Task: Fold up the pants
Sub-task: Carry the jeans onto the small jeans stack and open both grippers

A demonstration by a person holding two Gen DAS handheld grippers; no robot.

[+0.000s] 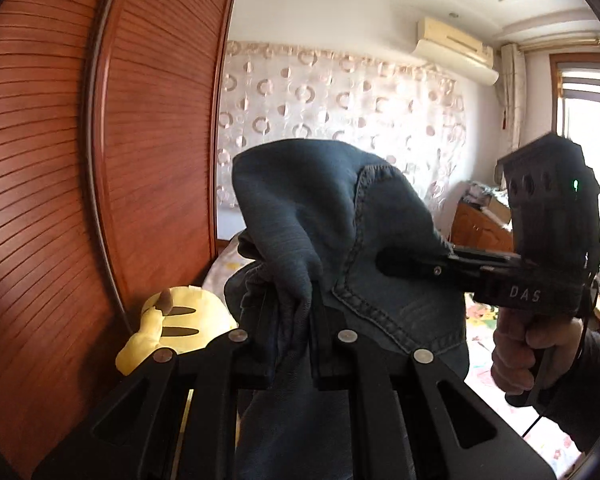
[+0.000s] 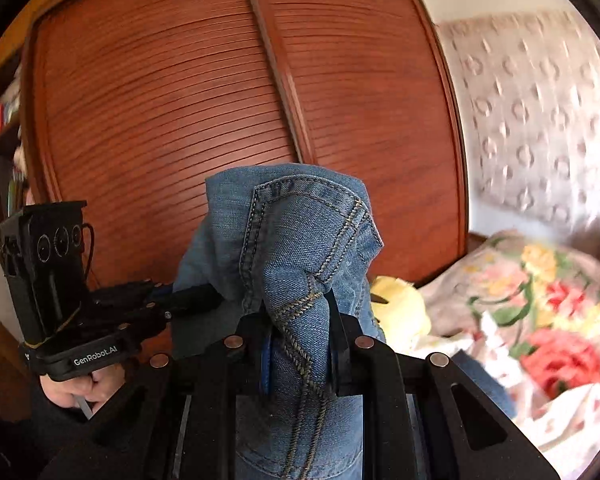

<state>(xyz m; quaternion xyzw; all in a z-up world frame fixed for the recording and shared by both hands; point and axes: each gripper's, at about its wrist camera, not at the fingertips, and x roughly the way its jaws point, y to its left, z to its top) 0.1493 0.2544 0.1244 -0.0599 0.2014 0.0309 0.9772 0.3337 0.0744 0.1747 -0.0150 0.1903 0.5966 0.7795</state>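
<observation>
Both tools, left (image 1: 290,312), right (image 2: 300,320), clamped on bunched stitched denim pants (image 2: 300,232), slatted wooden doors (image 2: 172,112) slightly blurred

bed: covered with a floral bedspread (image 2: 540,320), a pale ground with red, yellow and green flowers, rumpled into folds
plush toy (image 2: 400,312): yellow, lying on the bedspread at the bed's end next to the wooden louvred wardrobe (image 2: 220,120)
plush toy, left wrist view (image 1: 172,328): dark stripes on its yellow body, close beside the wardrobe door
bedspread beside the toy: crumpled white cloth, partly hidden
</observation>
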